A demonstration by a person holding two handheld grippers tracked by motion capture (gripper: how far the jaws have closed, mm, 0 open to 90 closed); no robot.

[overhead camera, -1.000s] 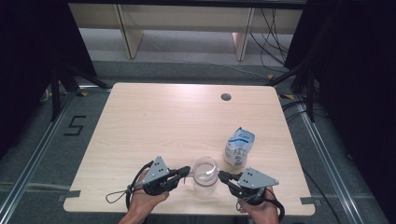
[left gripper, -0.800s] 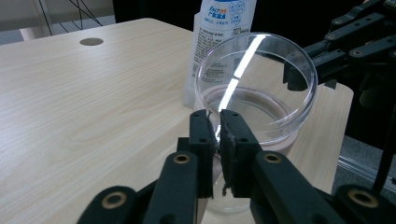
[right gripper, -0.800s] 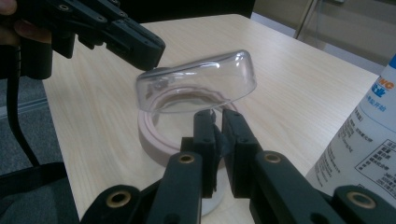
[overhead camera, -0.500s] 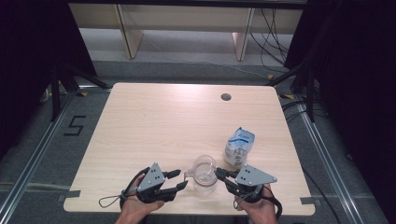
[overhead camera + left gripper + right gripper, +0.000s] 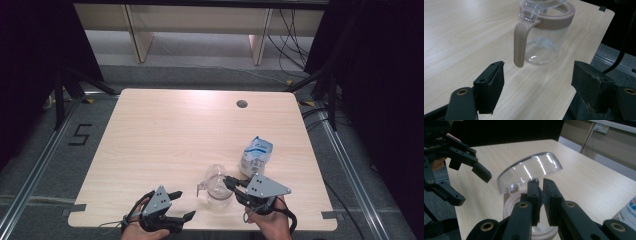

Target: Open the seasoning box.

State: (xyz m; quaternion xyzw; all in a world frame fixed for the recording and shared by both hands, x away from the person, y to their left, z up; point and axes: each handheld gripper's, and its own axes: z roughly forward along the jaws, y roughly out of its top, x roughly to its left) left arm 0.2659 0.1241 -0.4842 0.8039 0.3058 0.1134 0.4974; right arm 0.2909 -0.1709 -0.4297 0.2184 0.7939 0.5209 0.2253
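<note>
Low on the table (image 5: 165, 135), the jug (image 5: 218, 187) lid (image 5: 530, 171) is clamped by the right gripper (image 5: 231, 183), the left gripper (image 5: 186, 205) held apart beside the handle (image 5: 521, 42).

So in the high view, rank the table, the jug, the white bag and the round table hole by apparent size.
1. table
2. jug and white bag, too alike to rank
3. round hole
</note>
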